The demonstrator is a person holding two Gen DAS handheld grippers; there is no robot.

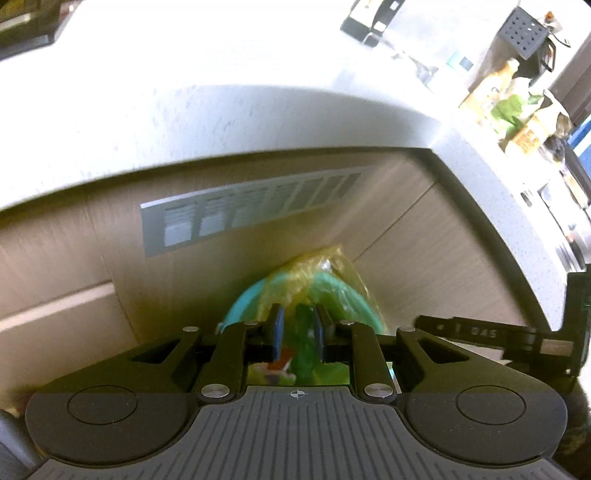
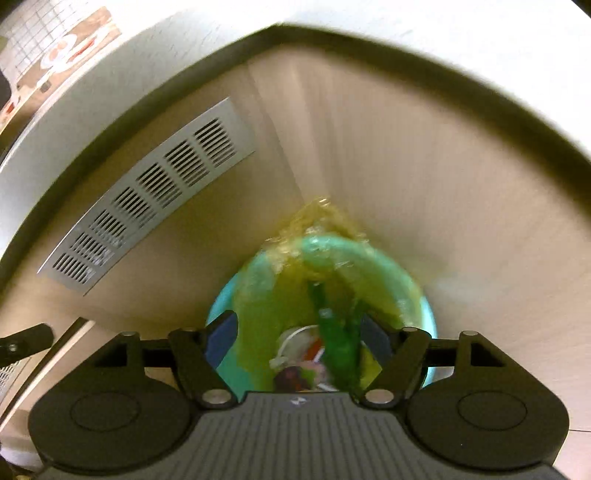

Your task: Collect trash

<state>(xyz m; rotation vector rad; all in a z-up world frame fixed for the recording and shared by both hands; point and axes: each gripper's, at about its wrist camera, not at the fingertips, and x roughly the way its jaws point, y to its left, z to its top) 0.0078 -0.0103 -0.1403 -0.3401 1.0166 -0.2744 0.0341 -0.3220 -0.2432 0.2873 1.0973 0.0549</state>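
Below, a round turquoise plastic bin (image 2: 424, 306) lined with a yellowish translucent bag (image 2: 317, 221) stood on the floor in the inner corner of beige wood-grain cabinet panels (image 2: 443, 184), just beside them. A grey slotted vent grille (image 2: 155, 192) was set in the left panel, and a pale speckled countertop (image 1: 221, 122) overhung the corner above. Far back on that counter sat a dark perforated box (image 1: 522, 31), a yellow-labelled bottle (image 1: 498, 85) and crumpled green packaging (image 1: 511, 109); all blurred.

Both tools pointed steeply down at the bin mouth. The left gripper (image 1: 299, 332) had its blue pads drawn narrow, and a green translucent strip of plastic (image 1: 304, 339) ran between them; whether the pads pressed on it I could not tell. The right gripper (image 2: 299, 338) stood wide, gripping nothing. Inside the bin lay the collected trash: a green plastic bottle (image 2: 341, 354), white and red scraps (image 2: 299, 347) beside it.

At the right of the left wrist view, part of the other black tool (image 1: 491, 334) carried pale characters that looked like "045", too smeared to be sure.
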